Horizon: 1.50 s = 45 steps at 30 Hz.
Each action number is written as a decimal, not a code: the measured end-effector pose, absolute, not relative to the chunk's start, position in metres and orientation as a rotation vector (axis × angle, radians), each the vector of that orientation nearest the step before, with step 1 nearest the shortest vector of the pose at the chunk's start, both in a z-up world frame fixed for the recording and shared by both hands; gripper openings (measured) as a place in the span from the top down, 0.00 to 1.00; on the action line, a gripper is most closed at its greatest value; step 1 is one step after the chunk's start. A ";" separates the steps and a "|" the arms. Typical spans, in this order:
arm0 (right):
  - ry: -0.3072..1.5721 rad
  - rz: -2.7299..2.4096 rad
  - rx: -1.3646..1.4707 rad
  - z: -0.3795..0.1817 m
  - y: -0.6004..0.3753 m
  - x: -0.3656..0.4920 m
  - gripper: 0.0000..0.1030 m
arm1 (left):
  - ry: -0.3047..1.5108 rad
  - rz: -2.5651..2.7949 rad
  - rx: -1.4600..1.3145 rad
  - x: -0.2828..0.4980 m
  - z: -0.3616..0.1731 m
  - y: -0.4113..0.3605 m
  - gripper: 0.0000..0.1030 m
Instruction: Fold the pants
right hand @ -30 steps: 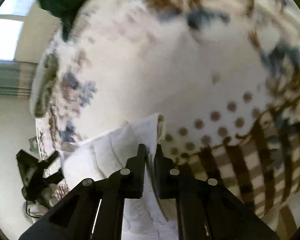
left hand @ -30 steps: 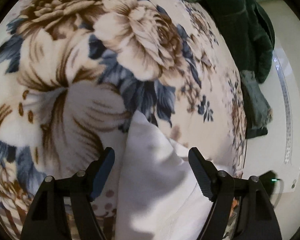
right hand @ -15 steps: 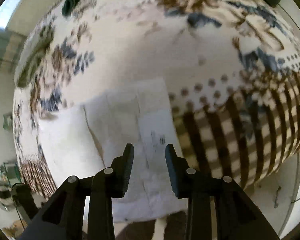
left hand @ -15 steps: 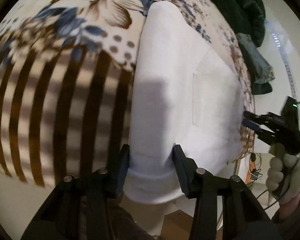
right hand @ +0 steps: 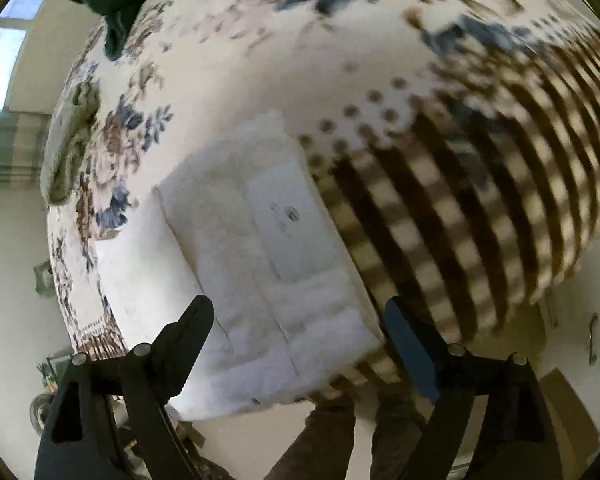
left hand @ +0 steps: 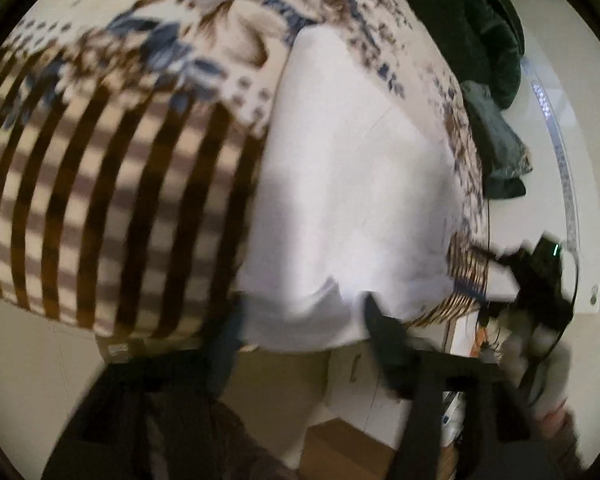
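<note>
Floral blanket point(right hand: 380, 60), folded white pants point(right hand: 260, 248), pocket print right view only

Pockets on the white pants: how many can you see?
1. A patch pocket sits on the top layer of the folded pants, toward the striped side of the blanket. Others may be hidden inside the fold.

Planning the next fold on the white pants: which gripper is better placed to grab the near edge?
Probably the right gripper: its view is sharp, its fingers have just been opening and frame the near edge of the pants. The left gripper view is blurred; nothing is gripped.
</note>
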State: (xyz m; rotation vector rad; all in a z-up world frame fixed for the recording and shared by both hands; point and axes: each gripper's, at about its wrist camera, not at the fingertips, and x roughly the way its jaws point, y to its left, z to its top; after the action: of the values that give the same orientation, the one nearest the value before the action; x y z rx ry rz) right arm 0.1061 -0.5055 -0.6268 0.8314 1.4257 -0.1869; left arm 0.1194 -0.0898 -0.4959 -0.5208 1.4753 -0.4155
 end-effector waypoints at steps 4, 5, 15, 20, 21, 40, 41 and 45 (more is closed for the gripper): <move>1.464 -0.250 0.870 -0.646 -0.505 0.083 0.24 | 1.457 -0.420 -0.517 0.145 -0.500 -0.108 0.20; 1.457 -0.248 0.927 -0.657 -0.503 0.075 0.60 | 1.460 -0.427 -0.513 0.151 -0.504 -0.111 0.20; 1.432 -0.351 0.906 -0.656 -0.497 0.057 0.79 | 1.506 -0.403 -0.445 0.182 -0.527 -0.117 0.20; 1.350 -0.171 1.081 -0.652 -0.504 0.051 0.44 | 1.467 -0.393 -0.460 0.204 -0.519 -0.115 0.20; 1.337 -0.135 1.121 -0.654 -0.504 0.047 0.41 | 1.448 -0.390 -0.455 0.214 -0.518 -0.116 0.20; 1.251 0.010 1.292 -0.700 -0.482 0.026 0.40 | 1.398 -0.353 -0.978 0.294 -0.592 -0.072 0.73; 1.251 0.015 1.299 -0.701 -0.483 0.025 0.40 | 1.401 -0.354 -0.985 0.293 -0.590 -0.072 0.70; 1.238 0.042 1.353 -0.716 -0.485 0.028 0.29 | 1.426 -0.418 -0.863 0.287 -0.570 -0.081 0.38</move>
State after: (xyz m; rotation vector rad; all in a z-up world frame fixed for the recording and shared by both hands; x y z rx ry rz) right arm 0.0281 -0.4852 -0.7158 1.3533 1.2382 0.0419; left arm 0.2870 -0.0812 -0.5700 -0.8625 1.4260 -0.4182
